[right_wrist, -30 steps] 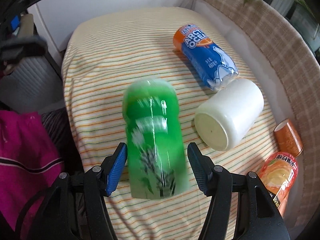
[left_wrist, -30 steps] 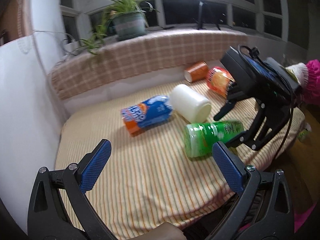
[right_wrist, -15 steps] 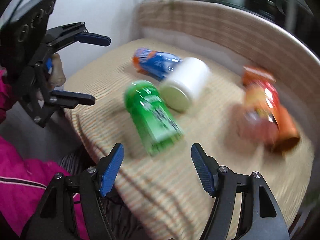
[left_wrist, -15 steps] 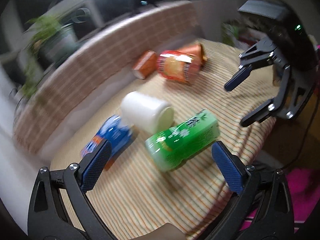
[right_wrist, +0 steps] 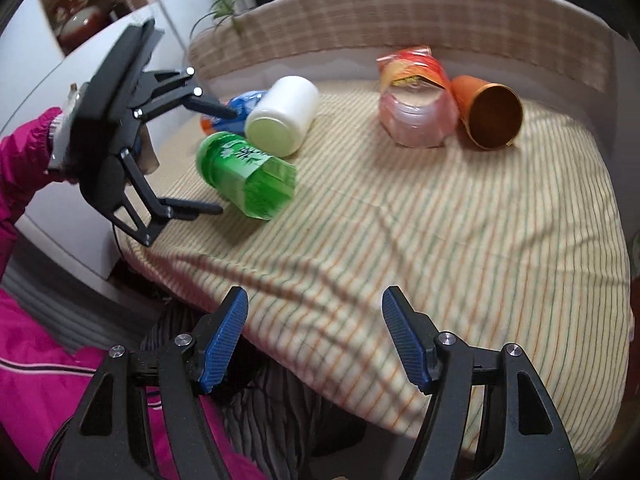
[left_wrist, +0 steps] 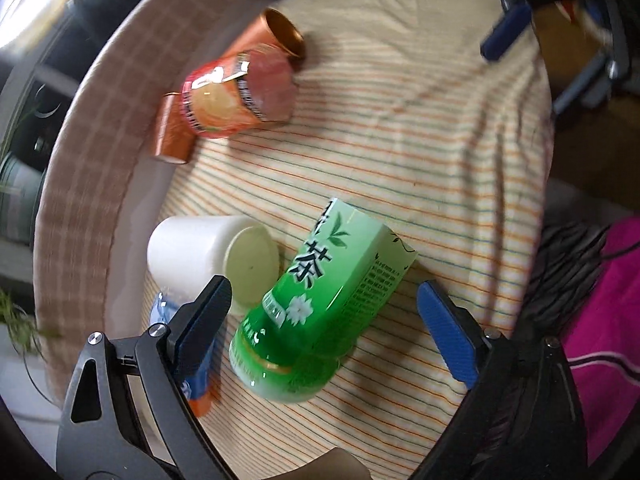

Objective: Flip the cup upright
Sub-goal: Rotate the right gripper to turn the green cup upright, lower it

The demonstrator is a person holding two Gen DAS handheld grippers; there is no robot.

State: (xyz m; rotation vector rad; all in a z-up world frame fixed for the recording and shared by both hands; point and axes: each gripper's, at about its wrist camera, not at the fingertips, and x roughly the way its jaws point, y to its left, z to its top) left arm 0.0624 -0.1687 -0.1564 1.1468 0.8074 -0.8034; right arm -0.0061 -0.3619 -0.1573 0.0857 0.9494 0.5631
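Left wrist view: I've swung my left gripper [left_wrist: 324, 316], spread wide, around the green cup [left_wrist: 320, 304] (lying sideways) near the table [right_wrist: 440, 220] edge. My right gripper [right_wrist: 314, 336] has backed off, spread, empty. Copper cup [right_wrist: 490, 114] lies empty.

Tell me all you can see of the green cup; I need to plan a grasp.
The green cup is translucent green plastic printed with white characters, leaves and a flower. It lies on its side on the striped cloth, against the white cup, between the open left gripper's fingers, which seem not to touch it.
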